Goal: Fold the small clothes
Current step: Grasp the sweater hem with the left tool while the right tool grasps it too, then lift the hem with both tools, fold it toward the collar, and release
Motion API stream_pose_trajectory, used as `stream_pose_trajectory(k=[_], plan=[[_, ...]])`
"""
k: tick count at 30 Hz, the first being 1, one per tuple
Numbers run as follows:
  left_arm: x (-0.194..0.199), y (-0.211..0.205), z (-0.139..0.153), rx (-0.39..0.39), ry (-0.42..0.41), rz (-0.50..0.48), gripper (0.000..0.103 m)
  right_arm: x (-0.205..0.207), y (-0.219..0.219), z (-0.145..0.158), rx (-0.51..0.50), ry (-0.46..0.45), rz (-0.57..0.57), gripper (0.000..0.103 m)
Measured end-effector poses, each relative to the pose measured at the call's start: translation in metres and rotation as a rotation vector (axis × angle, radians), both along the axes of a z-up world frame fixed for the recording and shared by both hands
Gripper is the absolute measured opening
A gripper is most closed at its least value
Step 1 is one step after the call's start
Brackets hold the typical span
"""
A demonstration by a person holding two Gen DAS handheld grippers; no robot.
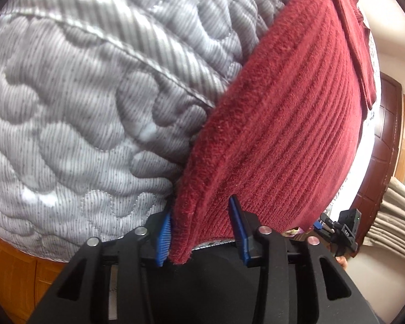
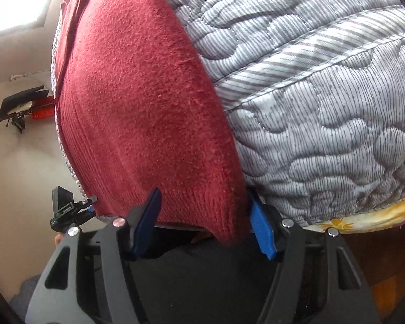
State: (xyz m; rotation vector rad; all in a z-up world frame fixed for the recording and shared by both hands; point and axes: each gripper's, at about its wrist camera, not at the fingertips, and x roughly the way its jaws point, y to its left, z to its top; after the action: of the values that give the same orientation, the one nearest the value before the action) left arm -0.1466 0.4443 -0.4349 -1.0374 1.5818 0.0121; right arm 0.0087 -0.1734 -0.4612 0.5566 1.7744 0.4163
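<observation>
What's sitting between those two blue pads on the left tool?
The near corner of the dark red knitted garment lies between the left hand-held gripper's open pads, in the left wrist view.

Can't see much of the red garment (image 1: 283,124), its far end runs off the top of both frames. The grey quilted mattress (image 1: 81,108) is cut off at the edges too. In the right wrist view, the dark thing (image 2: 19,108) at mid left is too small to identify.
</observation>
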Motion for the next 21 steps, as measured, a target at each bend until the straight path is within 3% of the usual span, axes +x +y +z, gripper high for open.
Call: stream_pose_trajectory(k=[3,4,5,6,7,14,21], plan=[[0.0,0.005,0.0,-0.004,-0.002,-0.008,0.044,-0.003,0.004,0.0,0.005,-0.001,0.011,0.064],[0.001,0.004,0.002,-0.004,-0.005,-0.009,0.04,-0.005,0.007,0.0,0.007,0.003,0.021,0.054],[0.004,0.002,0.003,-0.006,-0.006,-0.008,0.019,-0.006,0.011,-0.001,-0.001,0.003,0.033,0.031],[0.005,0.0,0.003,-0.009,-0.006,-0.01,0.011,-0.007,0.013,-0.001,-0.001,0.004,0.041,0.016],[0.005,-0.003,0.005,-0.004,-0.01,-0.008,0.01,-0.008,0.014,0.0,0.006,0.003,0.032,0.01],[-0.009,0.006,0.027,-0.057,-0.083,0.082,0.006,-0.008,0.01,0.03,0.104,-0.039,-0.048,0.006],[-0.006,0.015,0.088,-0.137,-0.24,0.189,0.006,0.013,0.009,0.076,0.228,-0.098,-0.158,0.006]])
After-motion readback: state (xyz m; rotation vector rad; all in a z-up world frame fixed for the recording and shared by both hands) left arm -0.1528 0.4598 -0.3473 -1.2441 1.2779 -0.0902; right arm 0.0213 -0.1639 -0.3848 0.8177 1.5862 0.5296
